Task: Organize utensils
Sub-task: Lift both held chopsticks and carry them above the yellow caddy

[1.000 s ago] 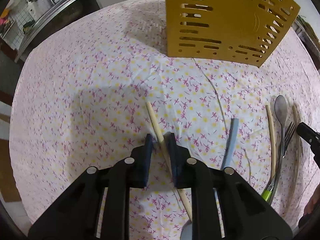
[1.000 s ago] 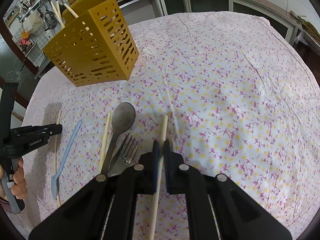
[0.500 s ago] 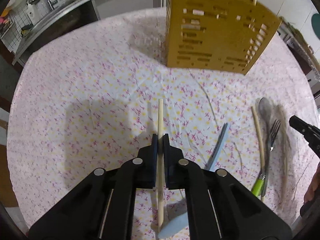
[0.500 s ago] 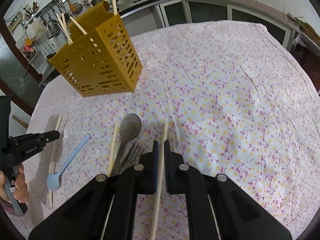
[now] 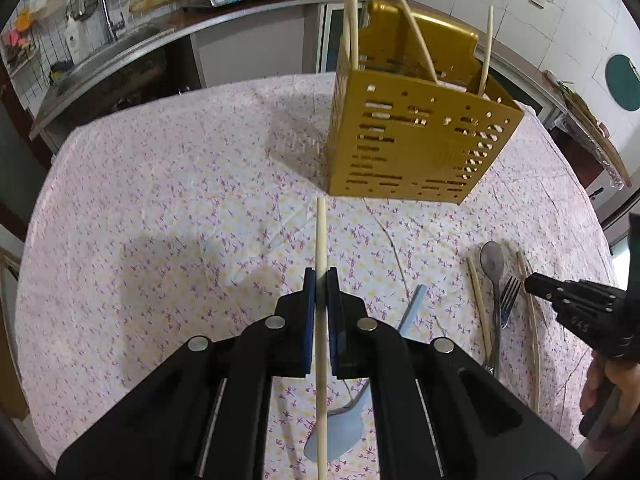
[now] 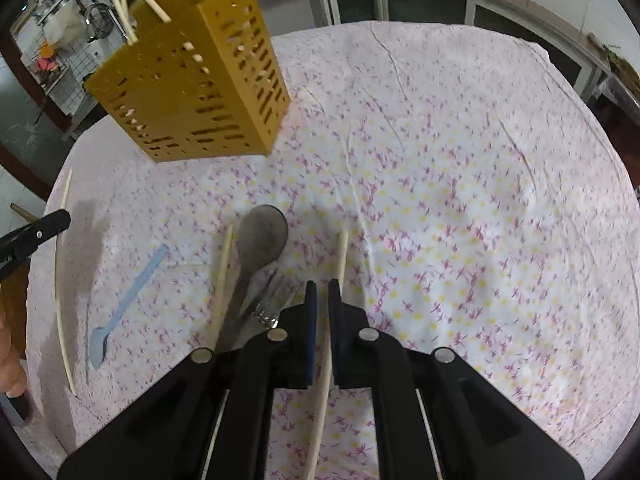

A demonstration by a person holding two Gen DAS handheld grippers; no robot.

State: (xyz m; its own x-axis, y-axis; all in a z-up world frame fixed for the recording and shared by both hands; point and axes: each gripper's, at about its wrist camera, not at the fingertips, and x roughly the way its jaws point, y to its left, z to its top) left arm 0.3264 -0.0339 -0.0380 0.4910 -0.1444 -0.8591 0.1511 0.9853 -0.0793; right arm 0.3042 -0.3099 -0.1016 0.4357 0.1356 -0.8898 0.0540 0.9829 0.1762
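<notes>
My left gripper (image 5: 321, 280) is shut on a wooden chopstick (image 5: 321, 240) and holds it above the floral tablecloth, pointing at the yellow utensil holder (image 5: 416, 144). My right gripper (image 6: 322, 294) is shut on another wooden chopstick (image 6: 341, 254), lifted above the cloth. The holder (image 6: 200, 88) has several chopsticks standing in it. On the cloth lie a metal spoon (image 6: 260, 240), a fork (image 5: 507, 296), a light blue plastic spoon (image 6: 128, 296) and loose chopsticks (image 6: 222, 276).
The round table wears a pink floral cloth (image 5: 160, 220). A kitchen counter with a sink (image 5: 120, 48) stands behind it. Cabinets (image 6: 440, 0) line the far side. The other gripper shows at the right edge (image 5: 580, 308) of the left wrist view.
Both grippers have risen from the table, each with its chopstick. The left gripper shut on its chopstick a second ago and turned it straight toward the holder.
</notes>
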